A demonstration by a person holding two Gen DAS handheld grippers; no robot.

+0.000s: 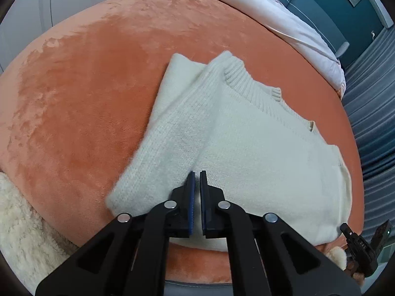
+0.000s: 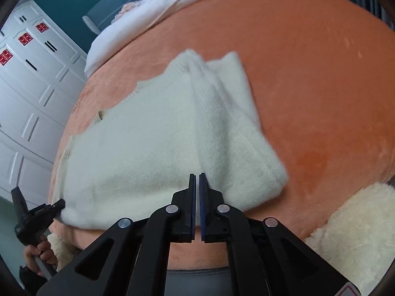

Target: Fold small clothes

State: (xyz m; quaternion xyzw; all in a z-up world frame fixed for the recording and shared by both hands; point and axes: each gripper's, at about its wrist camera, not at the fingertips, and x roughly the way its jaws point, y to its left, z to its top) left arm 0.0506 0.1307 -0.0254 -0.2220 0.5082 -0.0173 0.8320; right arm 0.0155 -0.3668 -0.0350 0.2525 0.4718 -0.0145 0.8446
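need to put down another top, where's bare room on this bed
Bare orange plush blanket lies past the folded side of the white knitted sweater, bordered by white bedding and fluffy cream fleece. Crowded opposite: sweater nearly reaches the bed edge.

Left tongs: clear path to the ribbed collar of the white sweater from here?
Probably yes. The left tongs hover over the sweater near its lower part, jaws almost closed and holding nothing. The collar lies ahead across flat knit, uncovered, with only the orange blanket around. The jaws would need opening first.
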